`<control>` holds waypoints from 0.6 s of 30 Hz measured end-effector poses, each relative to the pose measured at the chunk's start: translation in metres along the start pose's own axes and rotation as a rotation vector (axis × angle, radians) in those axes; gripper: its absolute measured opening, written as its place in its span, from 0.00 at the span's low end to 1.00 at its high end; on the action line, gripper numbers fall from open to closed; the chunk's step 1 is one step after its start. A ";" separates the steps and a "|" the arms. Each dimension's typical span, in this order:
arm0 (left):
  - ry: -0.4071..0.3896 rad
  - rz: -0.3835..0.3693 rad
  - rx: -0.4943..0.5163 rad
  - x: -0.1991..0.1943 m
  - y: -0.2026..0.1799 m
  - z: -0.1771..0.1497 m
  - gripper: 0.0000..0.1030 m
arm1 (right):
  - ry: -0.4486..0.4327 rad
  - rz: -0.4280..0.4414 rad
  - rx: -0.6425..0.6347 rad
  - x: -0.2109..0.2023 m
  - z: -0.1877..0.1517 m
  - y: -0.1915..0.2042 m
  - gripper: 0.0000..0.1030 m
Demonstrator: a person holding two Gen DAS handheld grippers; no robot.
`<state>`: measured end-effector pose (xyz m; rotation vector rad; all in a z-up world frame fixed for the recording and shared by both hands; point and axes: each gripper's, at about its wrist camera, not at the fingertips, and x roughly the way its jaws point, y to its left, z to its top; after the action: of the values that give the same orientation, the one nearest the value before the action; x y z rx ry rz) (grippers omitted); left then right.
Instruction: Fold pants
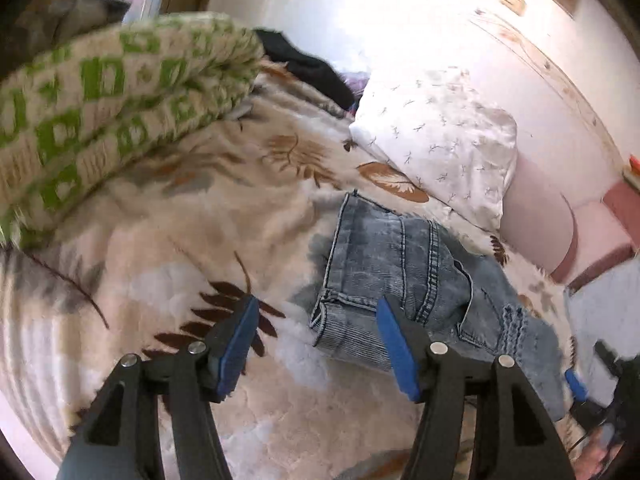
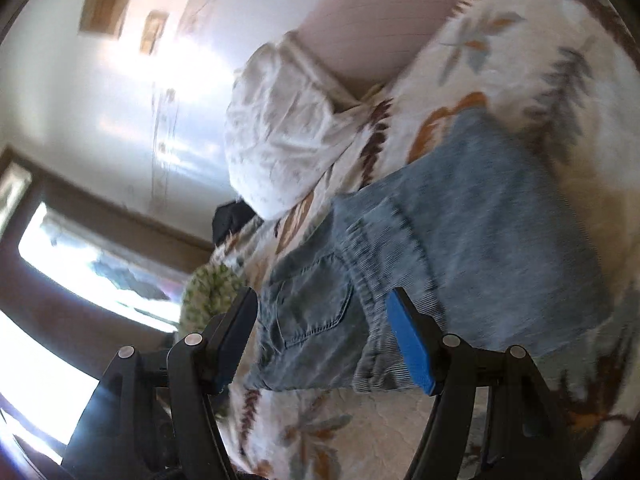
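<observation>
One folded pair of jeans point(image 1: 404, 276); two grippers, left point(image 1: 316, 344) and right point(image 2: 324, 344), jaws wide.

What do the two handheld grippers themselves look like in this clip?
Both match. The left gripper and right gripper each have two black plastic fingers with triangular cut-outs, silver round pivot pins and flat blue pads on the inner faces. No cables, markings or sleeves are clearly visible.

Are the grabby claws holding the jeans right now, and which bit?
Nothing is held. The left gripper and right gripper both stand wide open, with no cloth pinched between their blue pads. The folded jeans lie loose on the leaf-print blanket.
</observation>
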<state>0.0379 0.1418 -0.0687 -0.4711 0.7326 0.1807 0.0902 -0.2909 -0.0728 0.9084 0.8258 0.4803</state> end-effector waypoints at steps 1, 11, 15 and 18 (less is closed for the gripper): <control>0.009 -0.003 -0.010 0.005 0.000 0.000 0.62 | 0.006 -0.011 -0.034 0.006 -0.006 0.007 0.66; 0.039 -0.043 -0.006 0.015 -0.010 -0.003 0.62 | 0.037 -0.068 -0.121 0.031 -0.032 0.031 0.66; 0.057 -0.054 -0.008 0.020 -0.011 -0.003 0.62 | 0.063 -0.105 -0.147 0.046 -0.037 0.032 0.66; 0.069 -0.063 -0.002 0.023 -0.014 -0.004 0.62 | 0.080 -0.125 -0.150 0.053 -0.040 0.029 0.66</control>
<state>0.0568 0.1273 -0.0821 -0.5039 0.7836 0.1065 0.0896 -0.2194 -0.0845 0.6989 0.9010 0.4652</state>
